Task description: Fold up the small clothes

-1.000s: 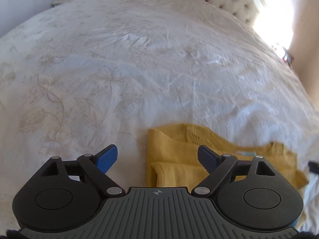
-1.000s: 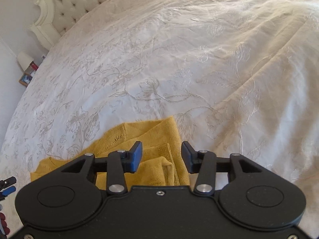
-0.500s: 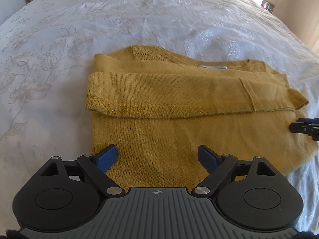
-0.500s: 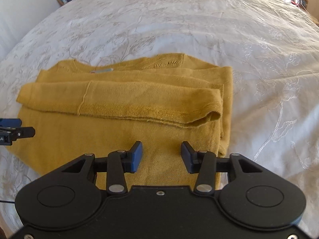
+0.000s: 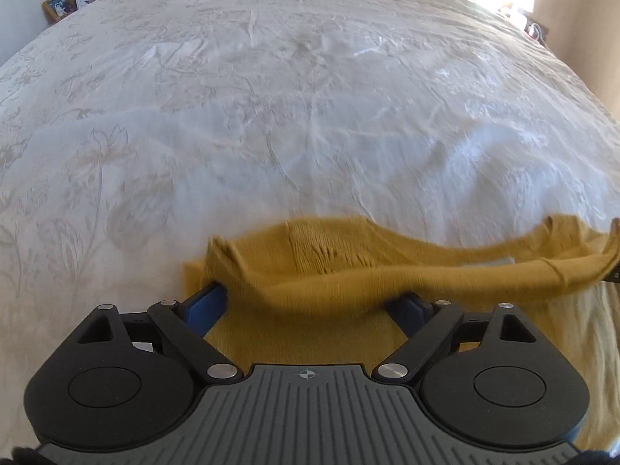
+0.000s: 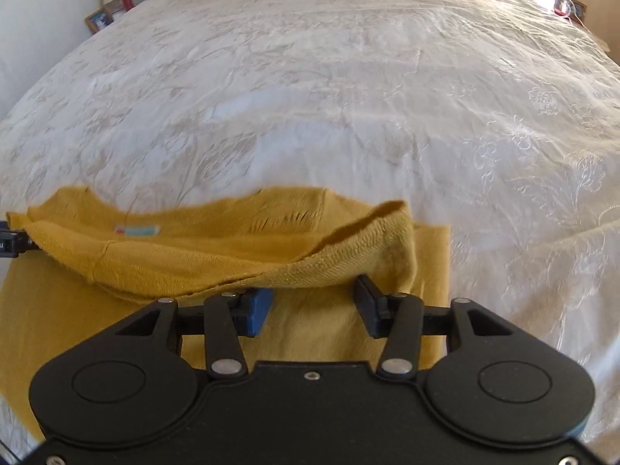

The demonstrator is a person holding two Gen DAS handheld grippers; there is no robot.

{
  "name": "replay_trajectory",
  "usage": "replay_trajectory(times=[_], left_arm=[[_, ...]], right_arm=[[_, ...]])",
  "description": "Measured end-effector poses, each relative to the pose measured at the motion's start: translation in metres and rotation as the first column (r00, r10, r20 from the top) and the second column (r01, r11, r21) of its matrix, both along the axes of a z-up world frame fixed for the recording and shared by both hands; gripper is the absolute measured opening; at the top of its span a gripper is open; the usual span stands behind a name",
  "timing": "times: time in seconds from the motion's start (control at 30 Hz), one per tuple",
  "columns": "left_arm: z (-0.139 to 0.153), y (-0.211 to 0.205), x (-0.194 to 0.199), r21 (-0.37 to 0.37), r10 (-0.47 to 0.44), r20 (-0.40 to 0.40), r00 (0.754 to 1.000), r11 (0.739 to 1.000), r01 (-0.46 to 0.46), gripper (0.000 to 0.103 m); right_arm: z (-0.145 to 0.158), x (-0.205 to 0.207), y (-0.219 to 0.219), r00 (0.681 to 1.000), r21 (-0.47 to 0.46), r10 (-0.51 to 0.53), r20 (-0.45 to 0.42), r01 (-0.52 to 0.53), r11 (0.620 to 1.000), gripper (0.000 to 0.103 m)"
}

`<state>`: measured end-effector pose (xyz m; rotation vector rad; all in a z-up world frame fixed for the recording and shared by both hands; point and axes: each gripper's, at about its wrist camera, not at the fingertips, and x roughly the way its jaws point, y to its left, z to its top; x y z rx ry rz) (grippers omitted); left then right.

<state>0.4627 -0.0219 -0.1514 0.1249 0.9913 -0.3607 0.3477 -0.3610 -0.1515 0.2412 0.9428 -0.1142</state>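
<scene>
You are partway through folding the mustard knit sweater (image 6: 116, 310), which lies on the embroidered white bedspread (image 6: 348, 97) with a sleeve already laid across its body; the step in hand looks like working both grippers in under that folded band so the near part can be carried over. Nearest you in the right wrist view, the right gripper (image 6: 312, 308) sits over the sweater's body with its jaws opening: the ribbed cuff (image 6: 356, 267) of the sleeve drapes just beyond and above the pads, and nothing is pinched between them. In the left wrist view the left gripper (image 5: 310, 306) has its jaws wide apart, the raised fold of knit lying across the gap and over both blue pads; the frame is blurred there, so I cannot say the pads press on the cloth, and I read it as unclamped. Next, you would need to seat each pair of pads on a clean edge and close evenly before lifting. Beyond the sweater's neckline, with its pale label (image 6: 137, 229), the bedspread runs bare toward a picture frame (image 6: 99, 19) at the far left.
</scene>
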Motion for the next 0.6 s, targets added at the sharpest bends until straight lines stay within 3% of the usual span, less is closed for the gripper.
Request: replay_trajectory(times=[0.13,0.27,0.33,0.47,0.53,0.6], left_arm=[[0.014,0.003,0.03,-0.008,0.047,0.048,0.998,0.999,-0.047,0.09],[0.031,0.005,0.031,-0.037,0.07,0.075,0.995,0.997,-0.068,0.09],[0.035,0.001,0.02,-0.05,0.049,0.066,0.997,0.998,-0.046,0.093],[0.03,-0.014,-0.021,-0.043,-0.024,0.023,0.999,0.999,0.025,0.095],[0.023,-0.02,-0.045,-0.029,-0.059,-0.001,0.998,0.998,0.059,0.096],[0.013,-0.025,-0.07,-0.01,-0.086,-0.038,0.996,0.996,0.086,0.096]], right_arm=[[0.007,0.015,-0.018,0.996,0.008,-0.09,0.02,0.09,0.996,0.056],[0.019,0.012,-0.015,0.995,0.049,-0.087,0.049,0.085,0.995,0.057],[0.023,0.009,-0.004,0.997,0.061,-0.046,0.059,0.043,0.997,0.07],[0.024,-0.005,0.033,0.997,0.059,0.062,0.049,-0.065,0.996,0.083],[0.02,-0.013,0.052,0.993,0.052,0.119,0.023,-0.12,0.991,0.096],[0.014,-0.026,0.07,0.984,0.042,0.179,-0.004,-0.179,0.983,0.099]])
